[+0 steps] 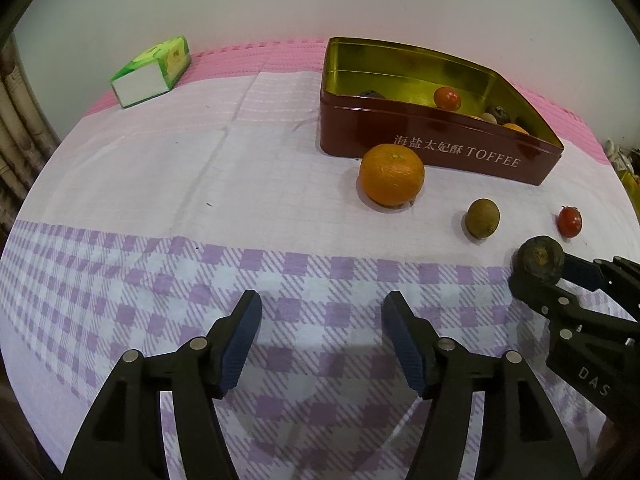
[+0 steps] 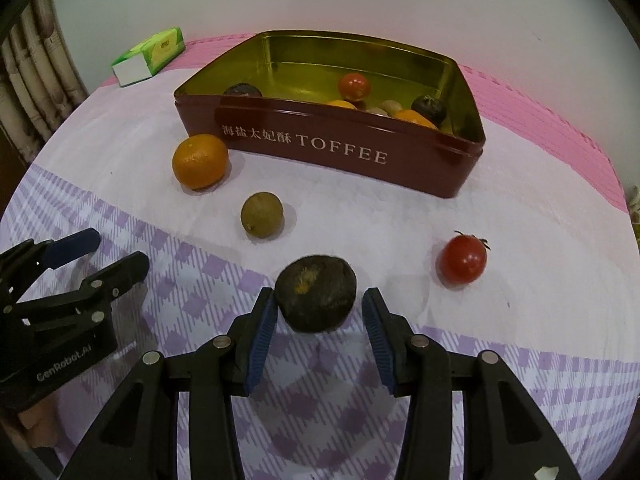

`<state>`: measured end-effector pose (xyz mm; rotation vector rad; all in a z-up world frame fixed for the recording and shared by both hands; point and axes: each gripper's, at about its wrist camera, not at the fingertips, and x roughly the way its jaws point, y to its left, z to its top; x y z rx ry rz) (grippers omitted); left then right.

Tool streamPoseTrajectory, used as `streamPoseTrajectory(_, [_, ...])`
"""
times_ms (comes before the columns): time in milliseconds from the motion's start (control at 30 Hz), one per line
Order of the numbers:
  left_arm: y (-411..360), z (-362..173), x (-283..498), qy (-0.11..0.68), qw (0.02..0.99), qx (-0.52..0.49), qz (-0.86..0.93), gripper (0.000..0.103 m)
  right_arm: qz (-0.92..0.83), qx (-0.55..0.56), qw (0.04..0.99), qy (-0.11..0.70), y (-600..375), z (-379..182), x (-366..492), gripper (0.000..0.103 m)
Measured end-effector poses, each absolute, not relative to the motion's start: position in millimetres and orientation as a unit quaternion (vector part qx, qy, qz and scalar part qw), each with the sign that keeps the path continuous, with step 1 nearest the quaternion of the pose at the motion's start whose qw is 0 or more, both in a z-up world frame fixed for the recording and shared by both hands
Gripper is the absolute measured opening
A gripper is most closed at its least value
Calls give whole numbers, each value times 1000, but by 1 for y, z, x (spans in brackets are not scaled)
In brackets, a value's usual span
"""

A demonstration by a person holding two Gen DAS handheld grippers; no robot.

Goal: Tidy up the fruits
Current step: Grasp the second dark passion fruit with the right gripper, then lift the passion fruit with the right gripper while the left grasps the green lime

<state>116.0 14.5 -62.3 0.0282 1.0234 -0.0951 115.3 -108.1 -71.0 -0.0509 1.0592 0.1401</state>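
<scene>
Right tongs (image 2: pixel 319 310) around dark fruit (image 2: pixel 316 298)

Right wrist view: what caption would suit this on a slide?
Open right gripper straddles a dark wrinkled fruit on checked cloth, toffee tin beyond.

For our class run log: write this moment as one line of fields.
stage: reaching | right tongs: open around dark wrinkled fruit | left tongs: open, empty | on cloth: orange, green-brown fruit, cherry tomato | toffee tin: partly filled
</scene>
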Motion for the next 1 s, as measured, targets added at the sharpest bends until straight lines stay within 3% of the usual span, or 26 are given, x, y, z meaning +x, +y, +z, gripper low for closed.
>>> streamPoseTrajectory(267, [17, -64, 117, 489, 871, 10, -39, 71, 71, -27, 864, 499, -100, -72, 122, 36])
streamPoseTrajectory(1000, [-34, -66, 138, 484, 870, 37, -90, 71, 30, 2, 866, 499, -149, -73, 101, 35])
